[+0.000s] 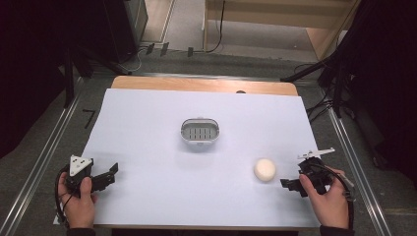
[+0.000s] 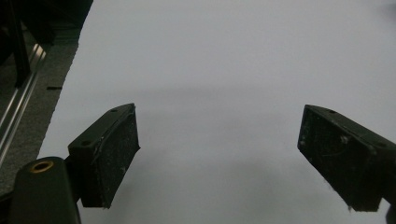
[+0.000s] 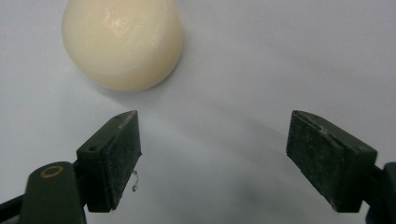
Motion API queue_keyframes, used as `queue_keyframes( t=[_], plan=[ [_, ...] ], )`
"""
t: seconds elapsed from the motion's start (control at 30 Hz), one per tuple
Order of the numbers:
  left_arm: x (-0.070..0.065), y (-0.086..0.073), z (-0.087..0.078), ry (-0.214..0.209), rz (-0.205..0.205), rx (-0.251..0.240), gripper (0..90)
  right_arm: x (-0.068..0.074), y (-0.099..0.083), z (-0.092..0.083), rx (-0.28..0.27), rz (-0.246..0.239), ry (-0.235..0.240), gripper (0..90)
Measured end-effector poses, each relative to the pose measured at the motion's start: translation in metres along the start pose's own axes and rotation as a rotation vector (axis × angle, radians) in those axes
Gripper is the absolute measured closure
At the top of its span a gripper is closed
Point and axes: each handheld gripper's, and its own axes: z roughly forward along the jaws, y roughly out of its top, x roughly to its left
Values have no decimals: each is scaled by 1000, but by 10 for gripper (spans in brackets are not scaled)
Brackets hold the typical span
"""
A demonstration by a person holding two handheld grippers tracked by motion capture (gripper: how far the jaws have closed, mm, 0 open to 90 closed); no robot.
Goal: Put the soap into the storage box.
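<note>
Near the counter's front right corner, the right claw stood released, its jaws apart with nothing between them. Just beyond it lay the cream, smooth, rounded soap-like lump, resting free on the white surface. It looked light, firm and probably slippery, so a hold across its widest middle seemed safest. The left claw also gaped empty at the front left corner. Farther off, mid-counter, sat a grey slotted oval dish.
</note>
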Motion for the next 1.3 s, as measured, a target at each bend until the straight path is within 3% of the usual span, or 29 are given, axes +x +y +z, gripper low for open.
queue_keyframes(
  t=[0.73,0.97,1.17,1.3],
  plan=[
    [0,0,0,2,0,-1,135,24,25,15,46,-49,44,165],
    [0,0,-1,2,0,-2,135,39,37,25,68,-68,44,148],
    [1,0,0,-1,-3,0,135,47,41,35,91,-45,-4,170],
    [2,0,-1,-7,-10,1,135,49,46,37,85,-13,9,186]
  ],
)
